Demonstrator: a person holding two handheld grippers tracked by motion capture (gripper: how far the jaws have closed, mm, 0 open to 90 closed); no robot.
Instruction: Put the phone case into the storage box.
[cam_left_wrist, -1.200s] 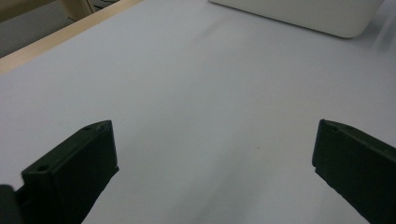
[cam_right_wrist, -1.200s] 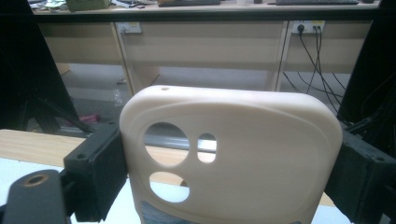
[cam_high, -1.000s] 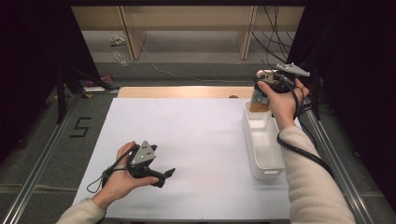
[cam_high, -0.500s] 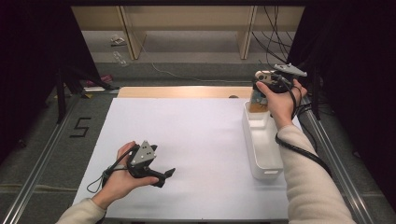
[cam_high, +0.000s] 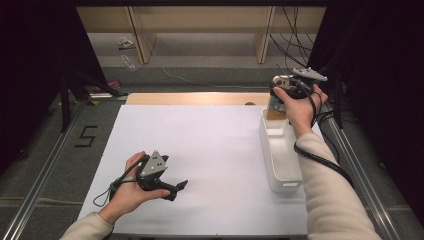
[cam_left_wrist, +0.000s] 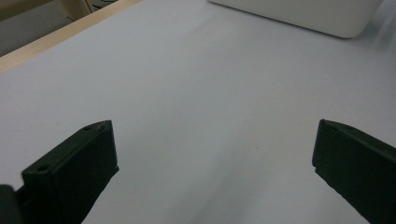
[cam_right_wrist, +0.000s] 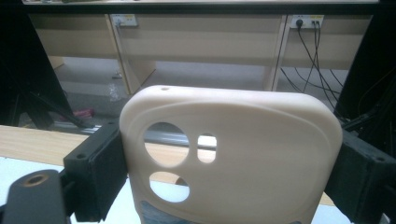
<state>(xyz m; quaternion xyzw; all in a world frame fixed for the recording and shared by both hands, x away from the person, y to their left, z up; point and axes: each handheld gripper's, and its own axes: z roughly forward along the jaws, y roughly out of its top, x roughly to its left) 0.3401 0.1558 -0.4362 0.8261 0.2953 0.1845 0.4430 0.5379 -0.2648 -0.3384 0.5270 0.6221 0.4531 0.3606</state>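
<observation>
R tool (cam_right_wrist: 224, 163) is pinching a cream phone case (cam_right_wrist: 233, 154) by its side edges, jaws pressed on both sides; case upright, camera cutouts toward the upper left in the right gripper view. In high view the R tool (cam_high: 280, 97) holds the case (cam_high: 274, 106) above the far end of the white bin (cam_high: 281, 165), at the surface's far R side, near the wood strip (cam_high: 190, 98). L tool (cam_left_wrist: 215, 154) is spread wide w/ nothing between jaws, just bare white surface (cam_left_wrist: 210, 84) ahead & the bin's corner (cam_left_wrist: 303, 16) farther off. High view: L tool (cam_high: 176, 187) sits low on the near L part of the surface (cam_high: 200, 145), well apart from the bin, jaws aimed toward it.
</observation>
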